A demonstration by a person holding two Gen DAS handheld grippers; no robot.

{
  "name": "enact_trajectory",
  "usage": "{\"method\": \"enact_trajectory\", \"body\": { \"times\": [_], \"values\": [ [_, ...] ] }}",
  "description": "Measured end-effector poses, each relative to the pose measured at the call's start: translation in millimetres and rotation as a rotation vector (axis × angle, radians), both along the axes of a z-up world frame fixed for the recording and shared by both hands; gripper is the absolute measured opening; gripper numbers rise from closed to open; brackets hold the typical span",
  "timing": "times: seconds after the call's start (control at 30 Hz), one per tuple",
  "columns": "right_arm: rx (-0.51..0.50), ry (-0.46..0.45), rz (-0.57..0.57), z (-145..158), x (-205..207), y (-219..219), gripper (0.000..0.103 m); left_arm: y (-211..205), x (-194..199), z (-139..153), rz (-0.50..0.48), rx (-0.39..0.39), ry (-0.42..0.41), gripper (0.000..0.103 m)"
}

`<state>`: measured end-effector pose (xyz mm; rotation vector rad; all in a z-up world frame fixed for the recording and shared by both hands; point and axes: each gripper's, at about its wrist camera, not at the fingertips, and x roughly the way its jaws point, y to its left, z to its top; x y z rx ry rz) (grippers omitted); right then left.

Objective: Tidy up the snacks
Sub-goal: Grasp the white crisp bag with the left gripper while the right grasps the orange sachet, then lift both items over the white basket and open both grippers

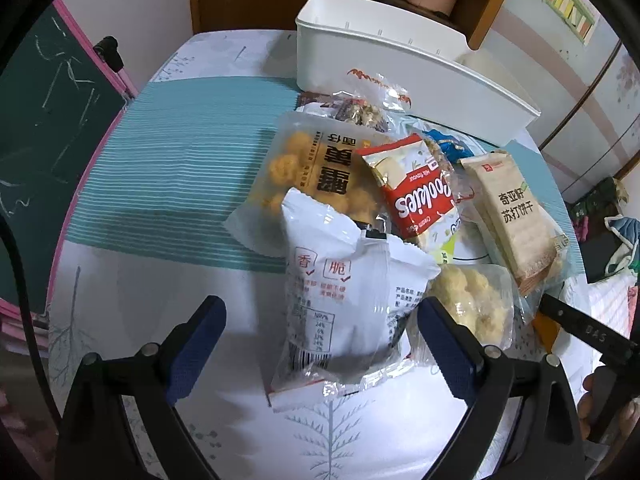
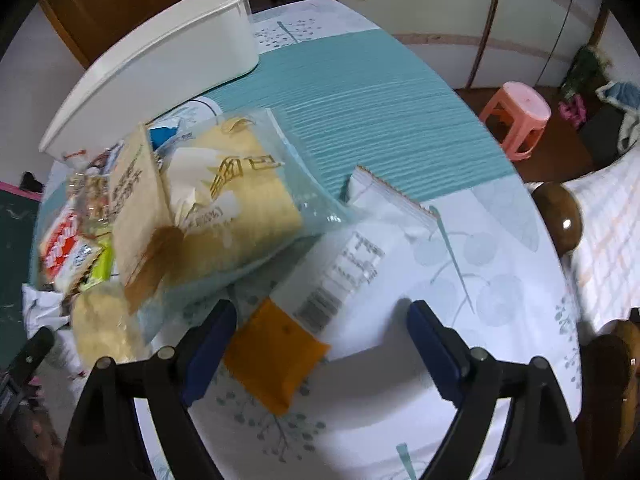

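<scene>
reaching into the snack pile, both grippers sit low over the counter (image 1: 168,168), each lined up on a packet, and nothing is lifted yet. this looks like the picking step, with the sorting not begun: the white bin (image 1: 400,64) stands at the far side of the pile and no snack shows inside it from these views.

the left gripper (image 1: 322,316) has its jaws apart, straddling the near end of a white bag (image 1: 352,280) that leans on the heap. behind it lie a puff bag (image 1: 304,160), a red cookies pack (image 1: 416,192) and a cracker pack (image 1: 512,208), overlapping one another, with a clear pack of pale balls (image 1: 472,300) just right of the white bag.

the right gripper (image 2: 322,320) also has its jaws apart, around the orange end of a flat sachet (image 2: 276,356) lying on the counter, whose far end is tucked under a bread bag (image 2: 232,208). this view is blurred, so i cannot tell whether the pads touch it.

next, i judge each side needs to close on its packet, then lift clear. the white bag is puffy and slick, so a grip nearer its sealed edge seems safer. the sachet should slide out toward the camera, or the bread bag may drag along.
</scene>
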<state>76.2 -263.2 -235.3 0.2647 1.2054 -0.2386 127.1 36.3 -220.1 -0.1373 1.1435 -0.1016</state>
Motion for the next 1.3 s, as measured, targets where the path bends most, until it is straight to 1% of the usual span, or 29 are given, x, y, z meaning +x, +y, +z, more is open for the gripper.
{"method": "enact_trajectory", "body": {
  "times": [0.1,0.27,0.3,0.33,0.37,0.4,0.43,0.5,0.63,0.67,0.77,0.93,1.07,1.17,1.3],
  "values": [
    [-0.074,0.007,0.024,-3.7,2.6,9.1,0.088,-2.1,4.3,-4.2,-0.003,0.0,0.011,0.096],
    [-0.089,-0.026,0.067,-0.9,-1.4,11.3,0.085,-2.7,10.9,-14.7,-0.004,0.009,0.042,0.096],
    [-0.092,-0.034,0.078,-0.2,-2.8,11.2,0.081,-2.4,11.7,-16.8,-0.007,0.01,0.052,0.094],
    [-0.093,-0.042,0.086,0.7,-4.1,11.1,0.078,-2.3,12.1,-19.4,-0.014,0.014,0.064,0.089],
    [-0.096,-0.057,0.095,2.9,-6.7,10.8,0.068,-2.9,12.1,-21.2,-0.027,0.007,0.072,0.077],
    [-0.096,-0.066,0.103,5.4,-9.6,10.4,0.055,-3.2,12.1,-23.3,-0.045,-0.012,0.083,0.07],
    [-0.092,-0.07,0.107,6.1,-9.5,8.0,0.05,-4.0,10.9,-22.3,-0.053,-0.004,0.071,0.062],
    [-0.067,-0.082,0.116,7.9,-12.9,2.3,0.043,-6.3,8.4,-21.1,-0.073,0.003,0.064,0.056],
    [0.001,-0.097,0.123,10.0,-17.8,-8.5,0.037,-8.6,-1.1,-19.7,-0.085,0.027,0.06,0.053],
    [0.016,-0.103,0.124,11.3,-21.0,-11.5,0.033,-8.4,-4.4,-18.5,-0.085,0.032,0.057,0.053],
    [0.065,-0.109,0.124,14.6,-31.3,-17.0,0.032,-7.9,-12.7,-11.7,-0.094,0.043,0.041,0.053],
    [0.08,-0.132,0.137,25.0,-46.2,-16.9,0.032,-10.2,-34.4,9.5,-0.121,0.076,-0.016,0.053],
    [0.071,-0.189,0.14,48.6,-60.2,-13.7,0.031,-12.3,-46.5,32.8,-0.133,0.07,-0.067,0.053],
    [0.054,-0.248,0.155,70.3,-67.6,-10.5,0.031,-14.3,-54.3,52.8,-0.141,0.055,-0.107,0.053],
    [0.055,-0.322,0.172,97.6,-73.9,-4.8,0.031,-19.2,-57.0,82.1,-0.163,0.024,-0.16,0.053]
  ]
}}
